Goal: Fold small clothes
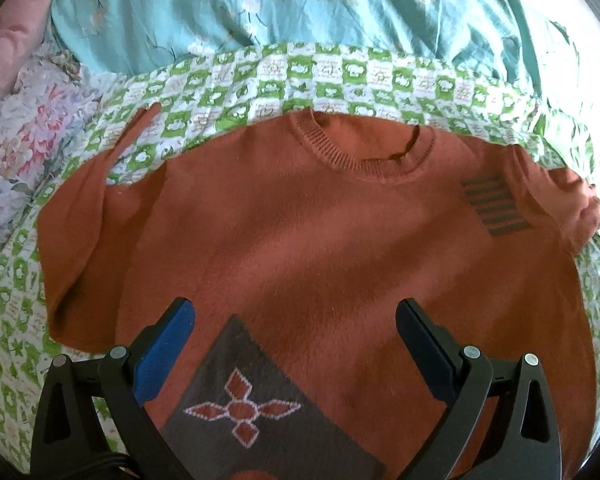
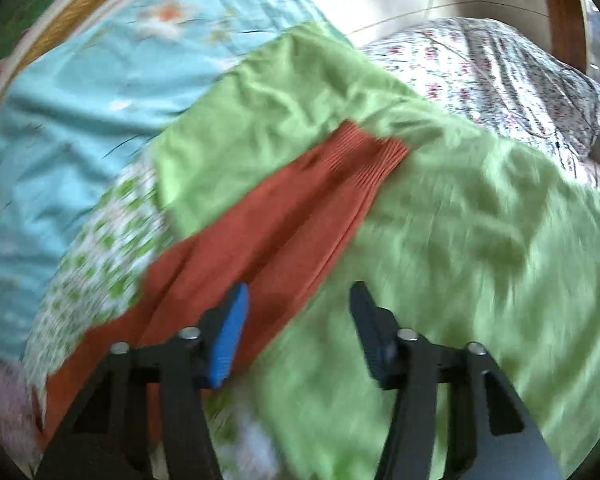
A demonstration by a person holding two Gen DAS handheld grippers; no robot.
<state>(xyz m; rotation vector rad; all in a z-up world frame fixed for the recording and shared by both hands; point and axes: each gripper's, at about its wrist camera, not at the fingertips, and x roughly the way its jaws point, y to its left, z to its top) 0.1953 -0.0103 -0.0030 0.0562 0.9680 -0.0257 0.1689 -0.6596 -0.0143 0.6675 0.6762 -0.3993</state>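
A rust-orange knitted sweater [image 1: 300,220] lies flat, front up, on a green-and-white checked sheet [image 1: 260,76]. It has a grey patch with a flower motif [image 1: 244,408] near the hem and grey stripes [image 1: 496,208] on the chest. My left gripper [image 1: 296,312] hovers open over the lower body, with nothing between its fingers. In the blurred right wrist view, one orange sleeve [image 2: 268,232] with a ribbed cuff [image 2: 364,152] stretches across plain green cloth [image 2: 460,240]. My right gripper [image 2: 300,294] is open just above the sleeve's near part, pads apart.
A teal flowered quilt [image 1: 260,4] lies bunched behind the sweater, and flowered pink pillows [image 1: 20,128] sit at the left. The right wrist view shows a white flowered cloth [image 2: 500,76], a curved wooden rail [image 2: 564,12] and a gold frame edge [image 2: 80,4].
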